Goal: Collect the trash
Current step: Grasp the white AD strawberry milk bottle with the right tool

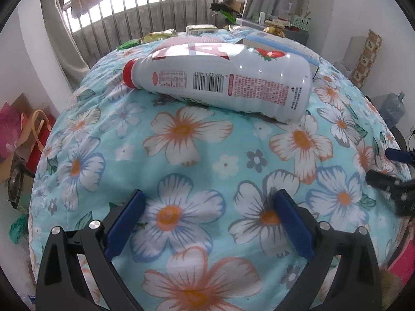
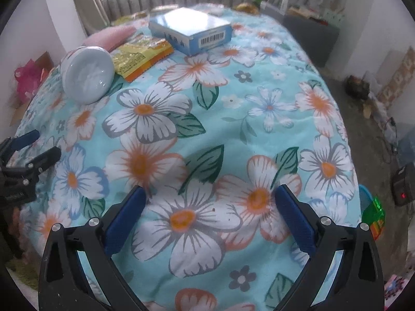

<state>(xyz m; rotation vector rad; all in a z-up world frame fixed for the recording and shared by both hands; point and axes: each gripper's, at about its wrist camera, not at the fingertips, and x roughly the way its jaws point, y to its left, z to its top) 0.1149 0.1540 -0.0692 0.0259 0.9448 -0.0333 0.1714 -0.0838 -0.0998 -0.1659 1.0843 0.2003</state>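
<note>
A white plastic bottle (image 1: 220,83) with a red cap lies on its side on the floral bedspread (image 1: 181,155), ahead of my left gripper (image 1: 210,204), which is open and empty. In the right wrist view the same bottle (image 2: 87,76) shows its round bottom at upper left. Beside it lies a yellow-orange snack wrapper (image 2: 140,57), and behind that a blue and white box (image 2: 190,31). My right gripper (image 2: 210,202) hovers open over the bedspread (image 2: 233,134) with nothing between its fingers. Each gripper shows at the edge of the other's view.
More wrappers (image 1: 158,36) and a small pack (image 1: 201,29) lie at the bed's far edge near a window railing (image 1: 145,7). Bags and boxes (image 1: 23,140) stand on the floor at left. A grey desk (image 2: 308,31) stands far right, with cables and clutter (image 2: 389,140) on the floor.
</note>
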